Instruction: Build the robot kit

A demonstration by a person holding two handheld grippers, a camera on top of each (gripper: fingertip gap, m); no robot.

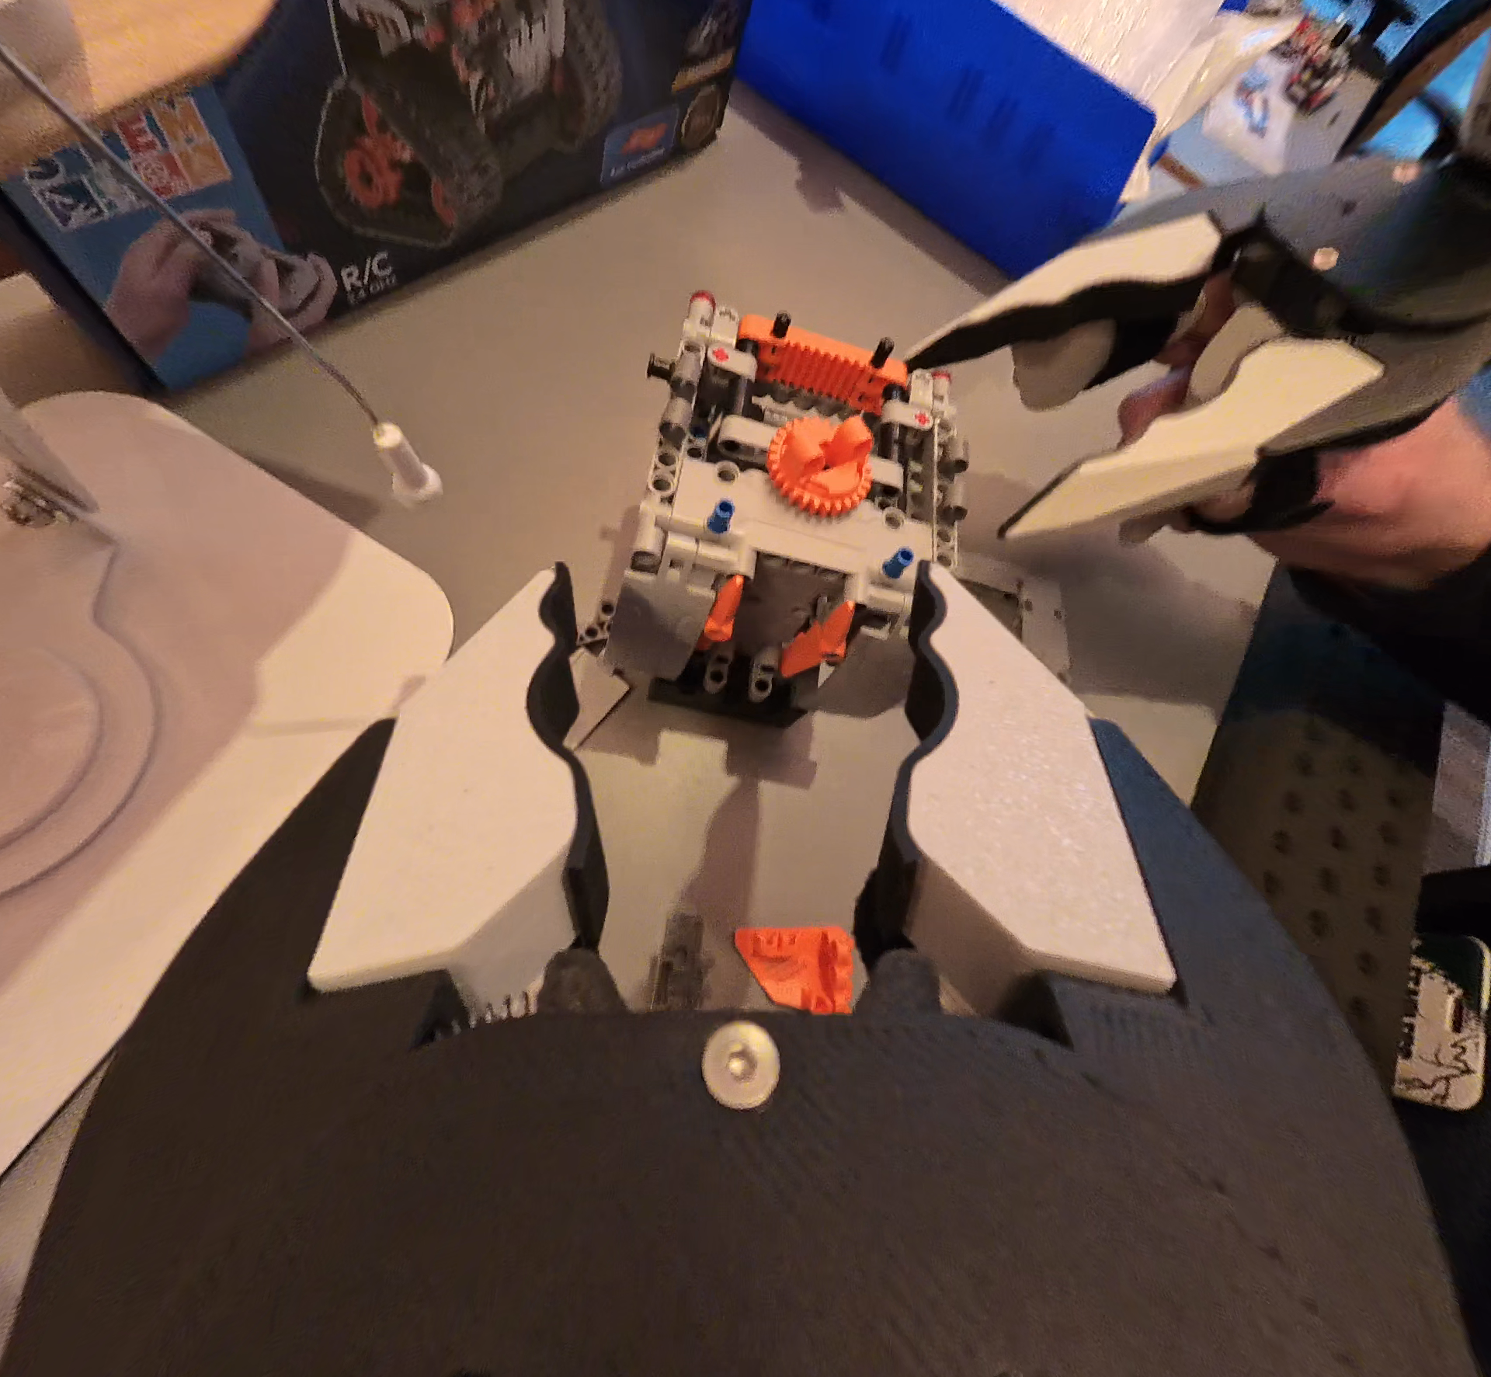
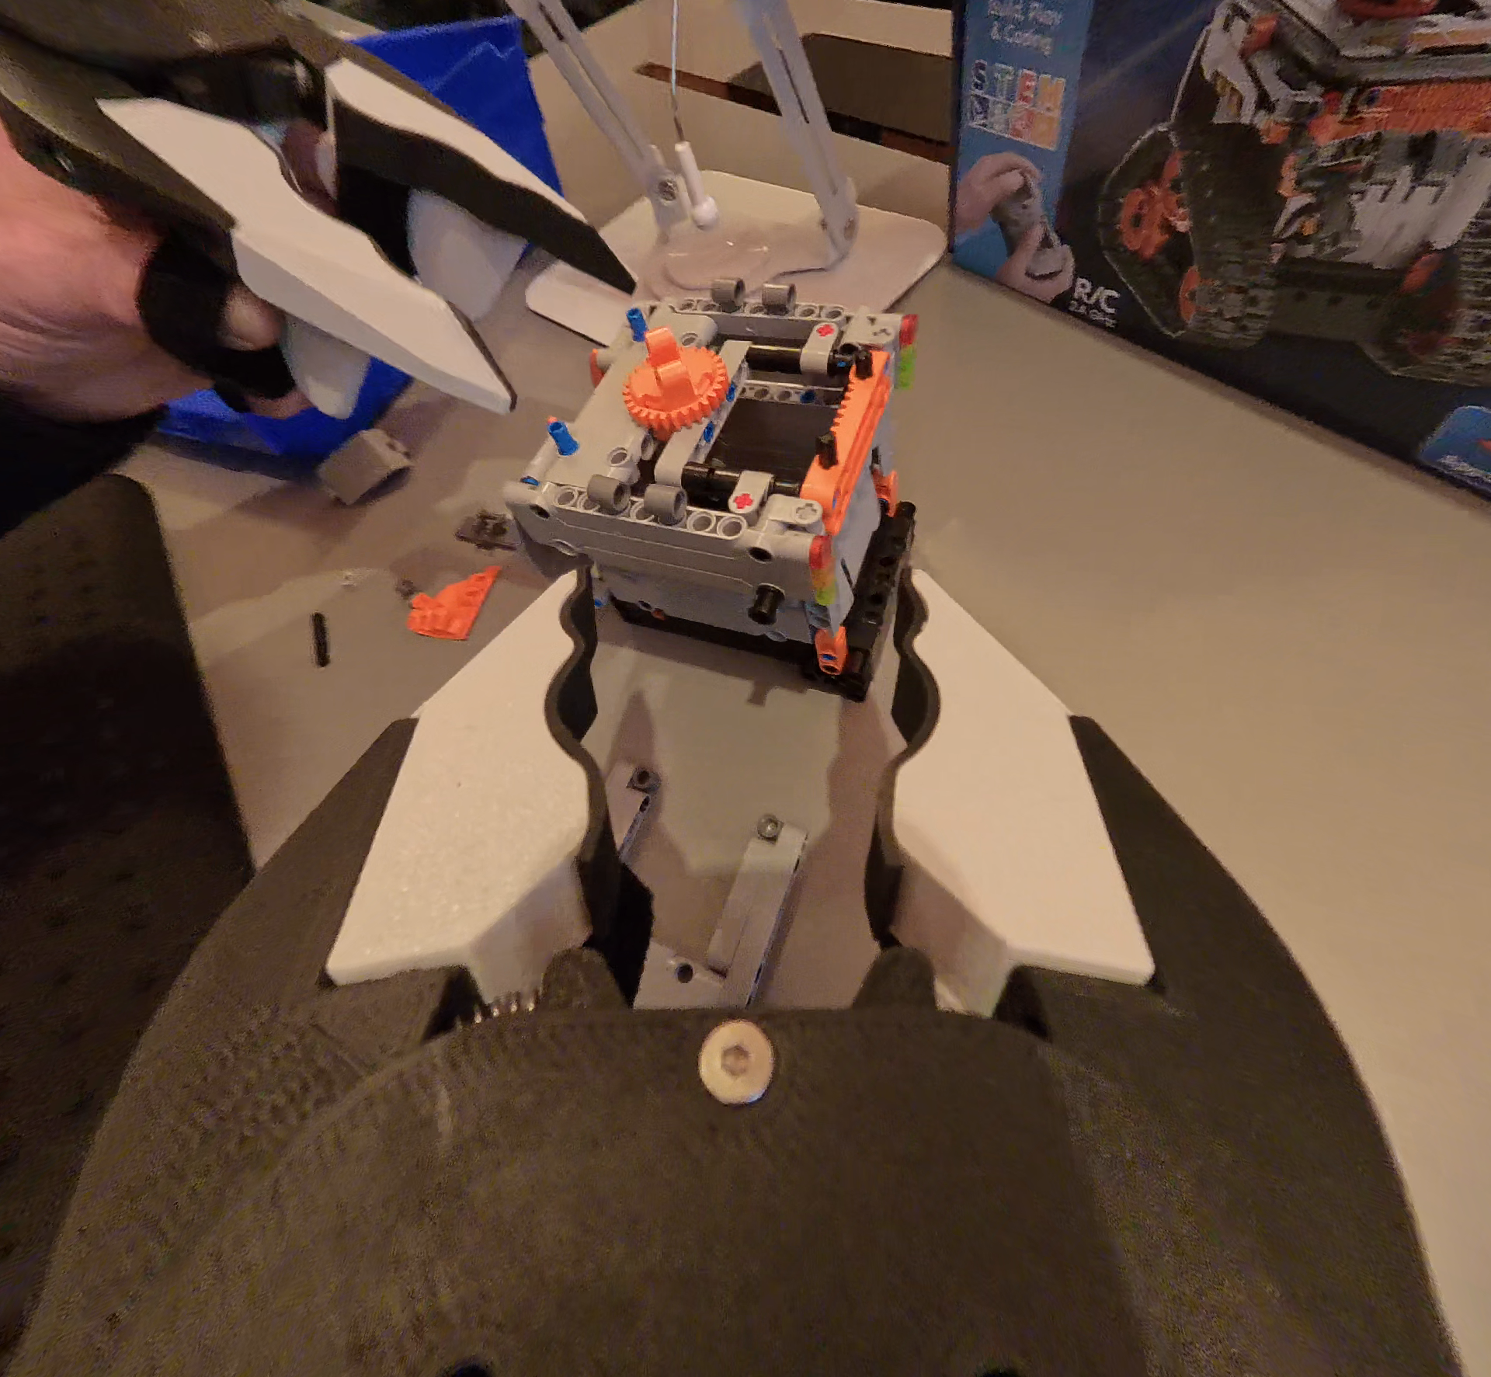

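A grey, black and orange brick-built model with an orange gear on top stands on the grey table. My left gripper is open, its fingertips flanking the model's near lower side. My right gripper comes in from the right, open, one tip near the orange toothed bar. In the right wrist view the model sits just ahead of my open right gripper. The left gripper hovers open at the model's upper left, by the gear. Neither holds anything.
A toy box stands behind the model, a blue bin beside it. A white lamp base and hanging cord end are left. Loose pieces lie about: an orange piece, a grey beam, a black pin.
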